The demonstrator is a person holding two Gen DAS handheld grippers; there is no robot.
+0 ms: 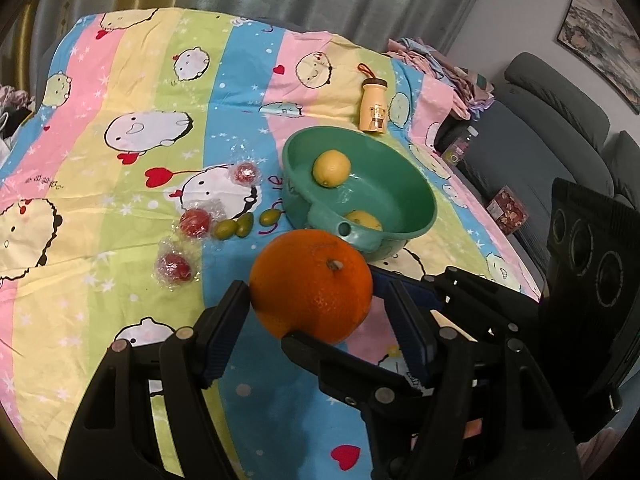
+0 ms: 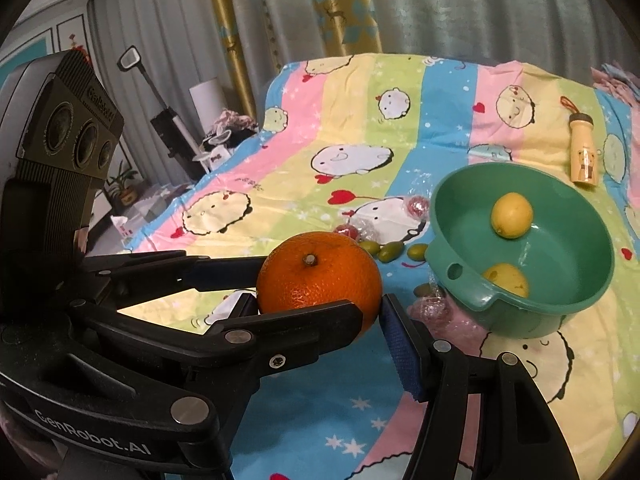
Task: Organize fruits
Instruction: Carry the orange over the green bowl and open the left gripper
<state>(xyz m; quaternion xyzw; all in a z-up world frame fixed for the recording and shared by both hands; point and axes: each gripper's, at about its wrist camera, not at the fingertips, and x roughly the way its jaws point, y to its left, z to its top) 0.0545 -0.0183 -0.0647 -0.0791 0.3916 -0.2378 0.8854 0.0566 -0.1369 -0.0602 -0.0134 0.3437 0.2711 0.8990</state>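
I have both grippers (image 1: 312, 312) (image 2: 316, 308) clamped on the orange (image 1: 312, 280); open bedsheet (image 1: 140, 280) lies left of my fingers, the basin's rim (image 1: 362, 236) just ahead; only my right view shows the vacuum (image 2: 160, 108).

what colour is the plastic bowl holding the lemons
The round plastic bowl is teal green, clearest in the right wrist view.

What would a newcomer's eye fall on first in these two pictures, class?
A big orange fills the foreground, clamped between the jaws of both the left gripper and the right gripper above the striped cartoon bedsheet. Just behind it sits a green bowl holding two lemons, with wrapped red fruits to its left.
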